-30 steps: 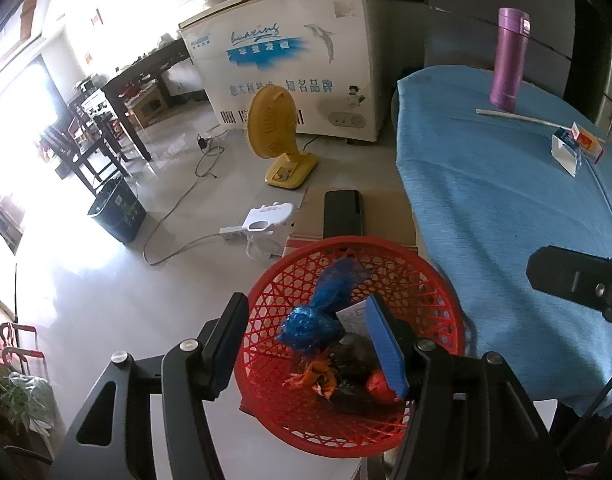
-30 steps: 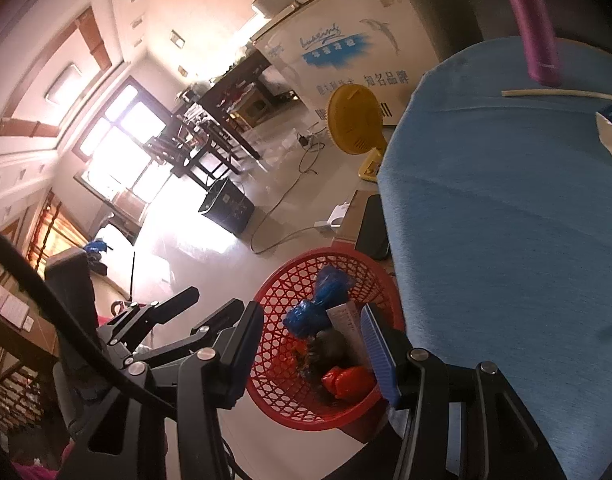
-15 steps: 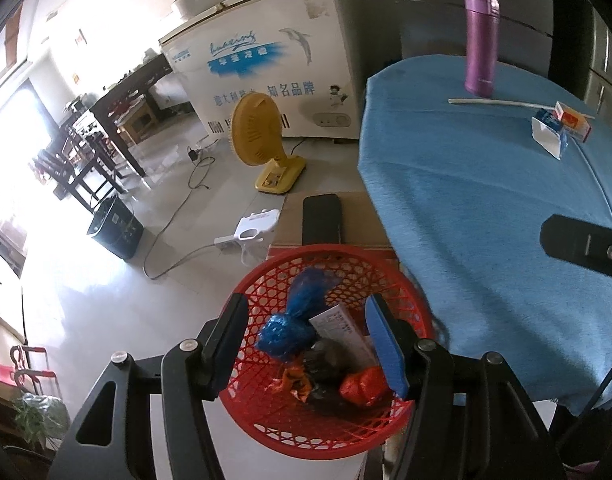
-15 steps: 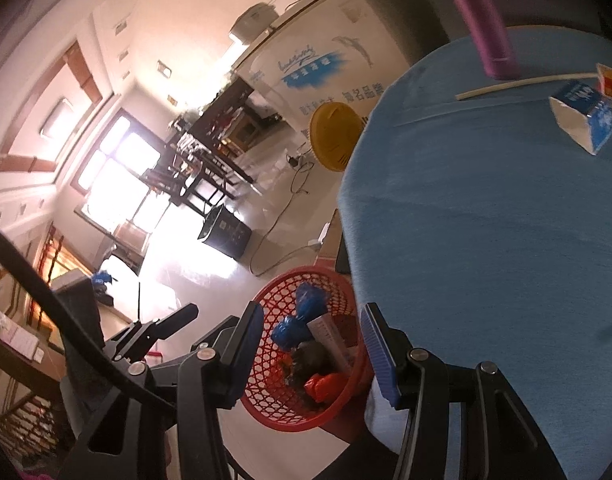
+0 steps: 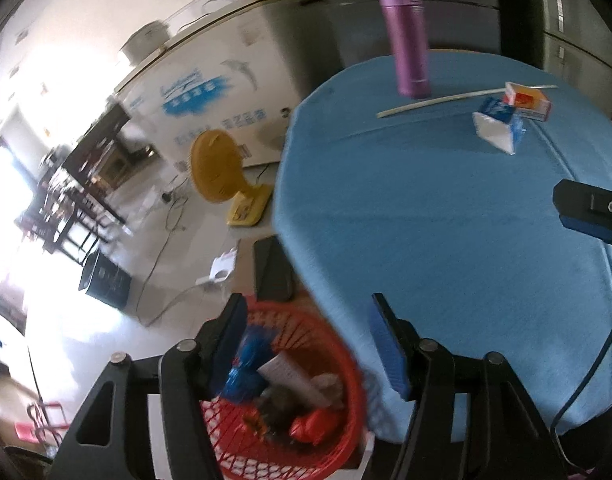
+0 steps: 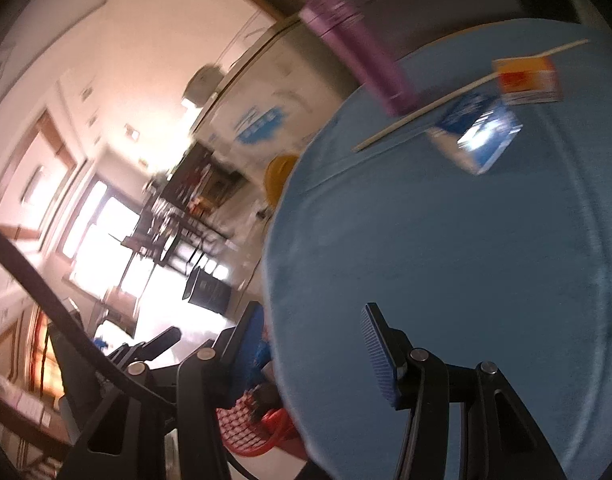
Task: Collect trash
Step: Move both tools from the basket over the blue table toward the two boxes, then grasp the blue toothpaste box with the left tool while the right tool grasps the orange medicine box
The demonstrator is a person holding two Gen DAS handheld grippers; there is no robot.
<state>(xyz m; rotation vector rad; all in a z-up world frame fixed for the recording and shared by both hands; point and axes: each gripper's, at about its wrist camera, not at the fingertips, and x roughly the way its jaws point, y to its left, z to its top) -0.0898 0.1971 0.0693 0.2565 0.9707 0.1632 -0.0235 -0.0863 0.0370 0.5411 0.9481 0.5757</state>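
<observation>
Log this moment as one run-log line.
stage: between pickups | left gripper: opening, empty | right gripper: empty | red basket: holds trash | blue-white carton: on table

A crumpled blue-and-white carton point(image 5: 499, 124) and an orange-red box point(image 5: 526, 100) lie touching near the blue table's point(image 5: 446, 220) far edge, while wrappers fill the red basket point(image 5: 338, 364) on the floor.

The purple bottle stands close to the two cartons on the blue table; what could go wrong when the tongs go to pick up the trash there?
1. The purple bottle is tall and upright beside the long stick; a sweep could tip it.
2. The blue-white carton touches the orange carton, so the opening, empty left tongs might push one away.
3. Both views are blurred; aiming may be poor.
</observation>
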